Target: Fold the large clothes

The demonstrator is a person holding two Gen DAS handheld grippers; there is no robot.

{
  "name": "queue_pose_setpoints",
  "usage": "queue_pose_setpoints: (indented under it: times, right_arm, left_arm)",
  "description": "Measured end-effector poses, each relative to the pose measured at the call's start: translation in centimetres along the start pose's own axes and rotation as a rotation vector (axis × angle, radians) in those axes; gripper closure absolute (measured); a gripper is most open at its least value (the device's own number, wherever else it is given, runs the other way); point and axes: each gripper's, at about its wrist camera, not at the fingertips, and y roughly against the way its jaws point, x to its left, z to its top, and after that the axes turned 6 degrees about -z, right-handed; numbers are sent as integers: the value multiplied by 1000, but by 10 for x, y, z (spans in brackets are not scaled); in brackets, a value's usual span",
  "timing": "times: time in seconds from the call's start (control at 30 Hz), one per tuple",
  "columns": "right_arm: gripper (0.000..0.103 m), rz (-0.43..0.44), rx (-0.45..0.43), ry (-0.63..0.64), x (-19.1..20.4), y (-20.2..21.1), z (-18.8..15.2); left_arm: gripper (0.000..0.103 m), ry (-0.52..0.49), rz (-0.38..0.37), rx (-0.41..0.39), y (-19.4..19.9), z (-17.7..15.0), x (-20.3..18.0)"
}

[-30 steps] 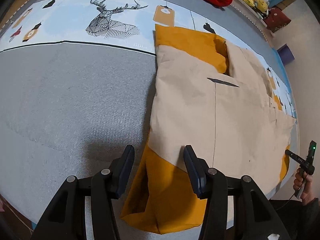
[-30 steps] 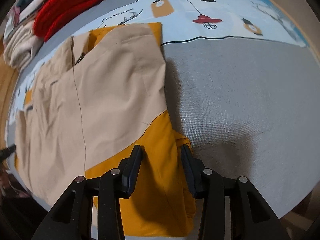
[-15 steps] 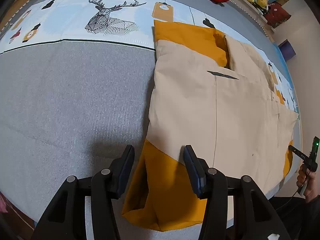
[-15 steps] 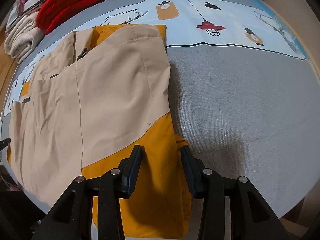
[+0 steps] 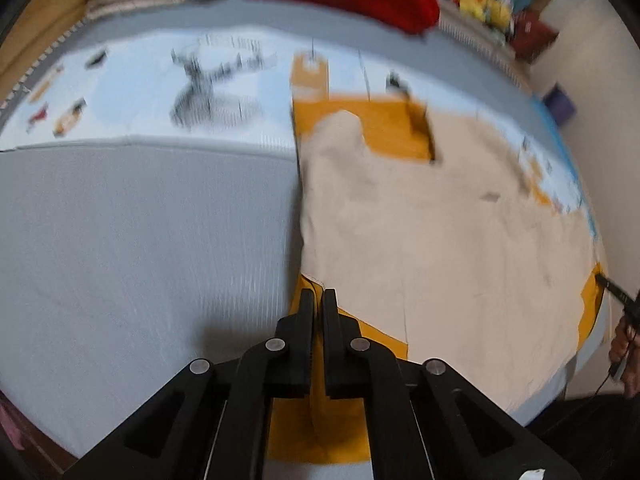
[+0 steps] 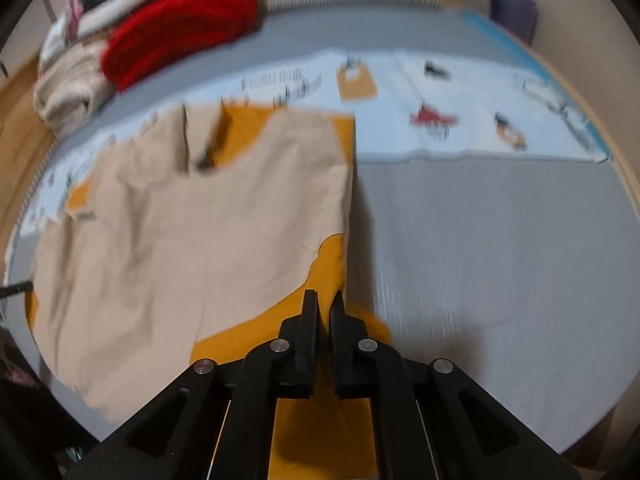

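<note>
A large beige and mustard-yellow garment [image 5: 432, 232] lies spread on a grey bed [image 5: 140, 232]; it also shows in the right wrist view [image 6: 180, 240]. My left gripper [image 5: 319, 294] is shut on the garment's mustard near-left corner. My right gripper [image 6: 323, 296] is shut on the mustard near-right corner [image 6: 328, 264], which is raised off the bed. Both views are blurred by motion.
A printed light-blue sheet [image 5: 160, 92] crosses the far half of the bed. A red knit [image 6: 180, 28] and folded beige clothes [image 6: 68, 88] are piled at the back. The bed's near edge lies just below the grippers.
Both grippers were open over the mustard corners; now both have closed on the fabric and lifted, and the views tilt up toward the far end of the bed.
</note>
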Motion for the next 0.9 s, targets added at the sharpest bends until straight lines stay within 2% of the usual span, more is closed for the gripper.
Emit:
queue_pose_setpoints:
  times: [0.03, 0.1, 0.13, 0.23, 0.3, 0.37, 0.43, 0.47, 0.53, 0.57, 0.6, 0.63, 0.7, 0.8, 0.9]
  right_arm:
    - [98, -5, -31, -17, 0, 5, 5]
    - [98, -26, -114, -54, -1, 16, 16]
    - [99, -33, -145, -64, 0, 19, 20]
    - [99, -102, -225, -65, 9, 19, 37]
    - [99, -118, -227, -74, 13, 9, 49]
    - [99, -116, -175, -80, 15, -11, 58]
    - [98, -142, -72, -71, 18, -40, 61]
    - [98, -141, -37, -70, 19, -50, 61]
    - [94, -128, 20, -66, 18, -68, 62]
    - [92, -129, 46, -65, 16, -75, 61]
    - [87, -133, 79, -68, 14, -82, 60]
    - [84, -131, 111, -76, 10, -88, 58]
    - [84, -120, 139, -91, 4, -93, 53]
    - [98, -101, 114, -113, 3, -88, 55]
    - [100, -95, -2, -151, 6, -65, 68]
  left_arm:
    - [101, 10, -4, -56, 9, 6, 0]
    - [102, 13, 4, -117, 16, 15, -2]
    - [103, 9, 31, -153, 19, 21, -3]
    - [103, 25, 95, -216, 20, 39, 2]
    - [103, 60, 93, -224, 15, 49, 11]
    - [103, 101, 1, -160, -3, 59, 20]
    - [103, 136, -88, -12, -36, 61, 25]
    - [99, 126, -87, 42, -49, 62, 23]
    - [75, 77, -42, 100, -65, 62, 17]
    - [58, 65, -20, 106, -68, 62, 16]
    - [57, 56, -4, 109, -72, 64, 17]
    - [59, 59, -22, 116, -75, 65, 17]
    - [99, 58, -77, 114, -76, 67, 16]
    - [101, -6, -52, 55, -69, 73, 4]
    - [102, -5, -30, -40, -54, 80, 1]
